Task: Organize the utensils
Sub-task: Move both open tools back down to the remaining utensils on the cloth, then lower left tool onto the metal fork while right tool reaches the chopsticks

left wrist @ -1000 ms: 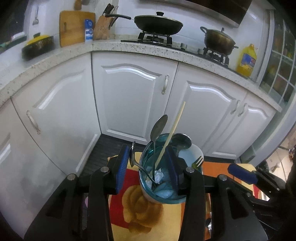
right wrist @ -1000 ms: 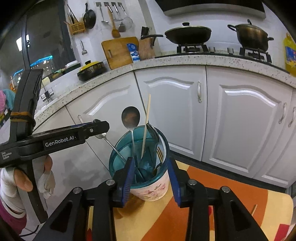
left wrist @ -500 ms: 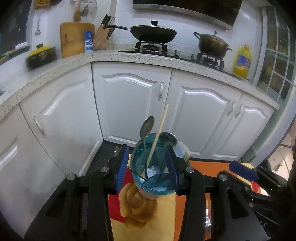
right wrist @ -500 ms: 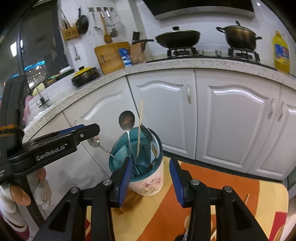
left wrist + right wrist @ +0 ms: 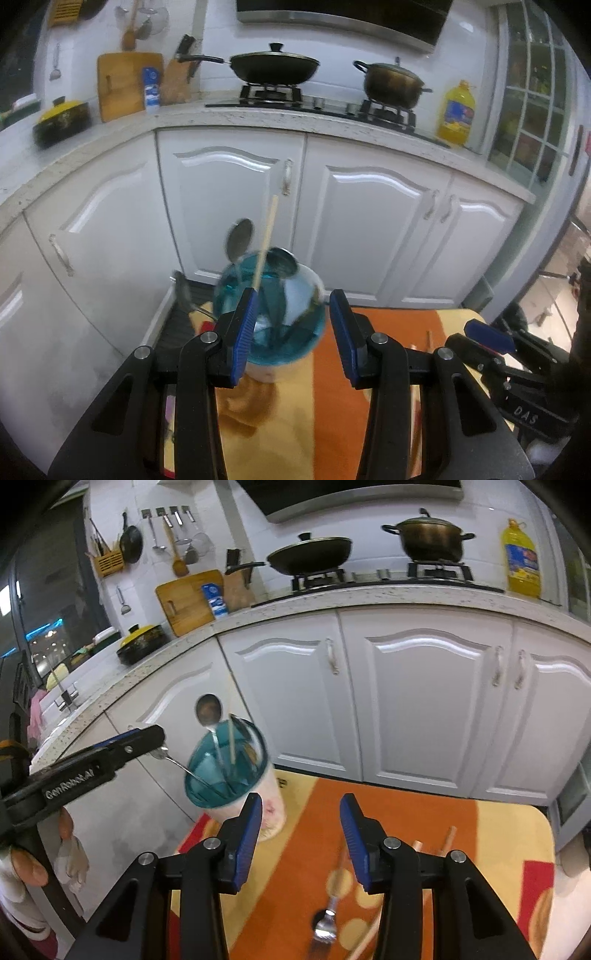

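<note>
Utensil holder (image 5: 236,775): stood at the far left of the orange tablecloth (image 5: 306,849), filled with spoons (image 5: 209,710) and a chopstick (image 5: 266,240).
Left gripper (image 5: 291,332): jaws spread, nothing grasped; holder seen just beyond.
Right gripper (image 5: 301,834): jaws just opening, nothing between them.
Fork (image 5: 327,921): laid on the cloth, near the right gripper.
Loose chopsticks (image 5: 447,840): laid at right.

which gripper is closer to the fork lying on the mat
Right. The right gripper hangs open just above the fork, which lies on the mat below its fingers. The left gripper is off to the side by the utensil cup.
</note>
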Available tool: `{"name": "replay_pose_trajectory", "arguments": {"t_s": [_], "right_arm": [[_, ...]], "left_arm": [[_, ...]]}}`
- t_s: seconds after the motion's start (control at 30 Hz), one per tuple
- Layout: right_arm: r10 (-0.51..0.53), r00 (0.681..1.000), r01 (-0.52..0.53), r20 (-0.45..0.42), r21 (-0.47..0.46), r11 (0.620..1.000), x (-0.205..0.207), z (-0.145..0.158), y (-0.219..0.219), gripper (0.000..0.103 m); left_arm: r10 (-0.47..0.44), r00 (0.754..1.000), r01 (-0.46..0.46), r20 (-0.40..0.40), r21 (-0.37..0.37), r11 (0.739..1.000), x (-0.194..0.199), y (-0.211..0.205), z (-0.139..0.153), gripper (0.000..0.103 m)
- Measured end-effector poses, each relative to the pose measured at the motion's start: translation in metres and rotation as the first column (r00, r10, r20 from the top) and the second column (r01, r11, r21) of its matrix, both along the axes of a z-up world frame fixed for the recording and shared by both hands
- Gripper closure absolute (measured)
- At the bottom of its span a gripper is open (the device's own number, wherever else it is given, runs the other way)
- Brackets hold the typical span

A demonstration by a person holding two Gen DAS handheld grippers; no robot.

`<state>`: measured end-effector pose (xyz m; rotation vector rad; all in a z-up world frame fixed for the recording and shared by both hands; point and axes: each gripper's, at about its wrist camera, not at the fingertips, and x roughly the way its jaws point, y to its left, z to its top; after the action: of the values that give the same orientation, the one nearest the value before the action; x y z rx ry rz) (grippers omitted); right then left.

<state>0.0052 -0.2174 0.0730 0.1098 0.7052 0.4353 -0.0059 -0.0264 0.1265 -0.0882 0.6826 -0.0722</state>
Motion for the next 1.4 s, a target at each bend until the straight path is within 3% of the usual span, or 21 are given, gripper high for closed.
{"name": "replay_pose_trajectory", "arguments": {"t_s": [0.27,0.63,0.87,1.13,1.4], "right_arm": [[-0.096,0.994,0.095,-0.057,-0.015,0.995,-0.016,-0.023,-0.057,0.06],[-0.11,0.97,0.107,-0.215,-0.025,0.994,-0.017,-0.092,-0.087,0.06],[-0.064,0.967,0.059,-0.245,-0.026,0.998,-0.017,-0.108,-0.084,0.06],[-0.088,0.959,0.086,-0.269,-0.021,0.996,-0.003,-0.121,-0.092,0.069],[-0.074,0.953,0.083,-0.294,0.018,0.996,0.021,-0.126,-0.088,0.075]], "left_arm": [[-0.116,0.99,0.112,-0.076,-0.057,0.992,-0.002,-0.033,-0.021,0.059],[-0.249,0.929,0.228,-0.272,-0.108,0.968,0.004,-0.075,-0.087,0.059],[-0.276,0.885,0.251,-0.374,-0.116,0.961,0.012,-0.085,-0.128,0.059],[-0.313,0.848,0.286,-0.428,-0.127,0.95,0.022,-0.106,-0.158,0.059],[-0.3,0.84,0.281,-0.452,-0.109,0.953,0.037,-0.12,-0.176,0.06]]}}
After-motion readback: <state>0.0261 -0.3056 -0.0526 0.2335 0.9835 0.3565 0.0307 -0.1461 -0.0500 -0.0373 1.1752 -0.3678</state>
